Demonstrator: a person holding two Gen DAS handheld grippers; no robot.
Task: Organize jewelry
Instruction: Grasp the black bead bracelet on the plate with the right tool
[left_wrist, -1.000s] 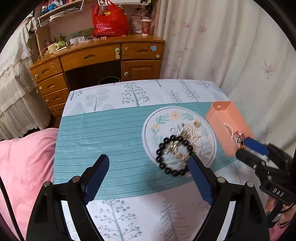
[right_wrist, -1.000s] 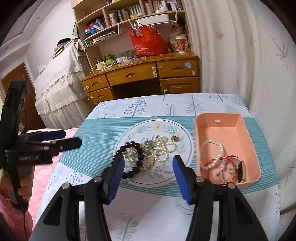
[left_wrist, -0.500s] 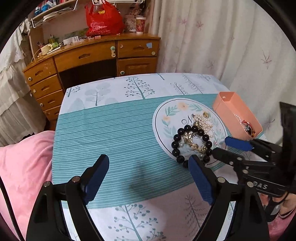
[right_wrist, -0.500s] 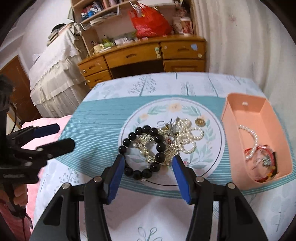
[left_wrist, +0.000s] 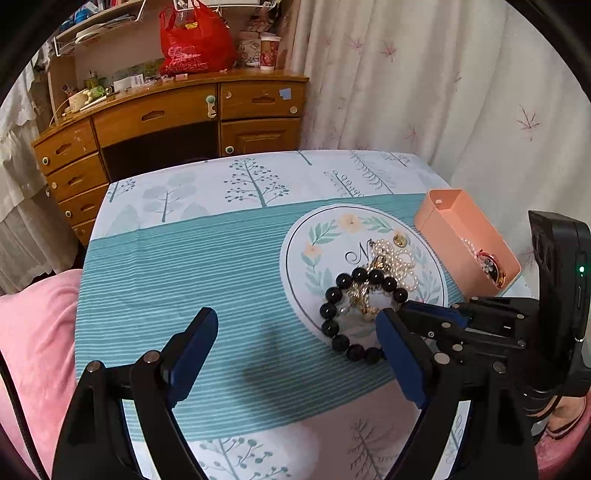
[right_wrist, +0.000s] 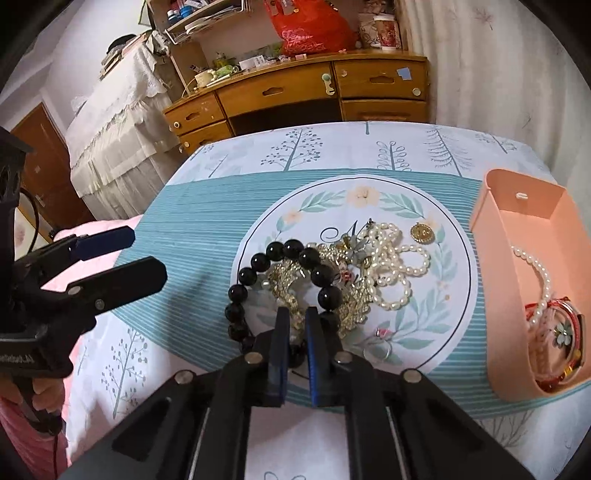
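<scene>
A black bead bracelet (right_wrist: 258, 266) lies on the round printed circle (right_wrist: 436, 332) of the tablecloth, over a tangle of gold chain (right_wrist: 288, 284) and pearl strands (right_wrist: 395, 258). My right gripper (right_wrist: 295, 317) has closed on the near side of the black bracelet, whose near beads are hidden behind the fingers. The left wrist view shows the bracelet (left_wrist: 332, 295) and the right gripper (left_wrist: 410, 308) at it. My left gripper (left_wrist: 295, 332) is open and empty above the teal stripes, left of the pile. A pink box (right_wrist: 524, 266) on the right holds pearls and red bracelets.
A gold pendant (right_wrist: 421, 232) and a small ring (right_wrist: 376, 350) lie loose on the circle. A pink cushion (left_wrist: 33, 350) lies at the table's left edge. A wooden desk (left_wrist: 166, 122) stands behind the table, a curtain (left_wrist: 424, 92) to the right.
My right gripper has moved down and forward to the pile and shut its fingers on the black bracelet. My left gripper has drifted slightly and stays open.
</scene>
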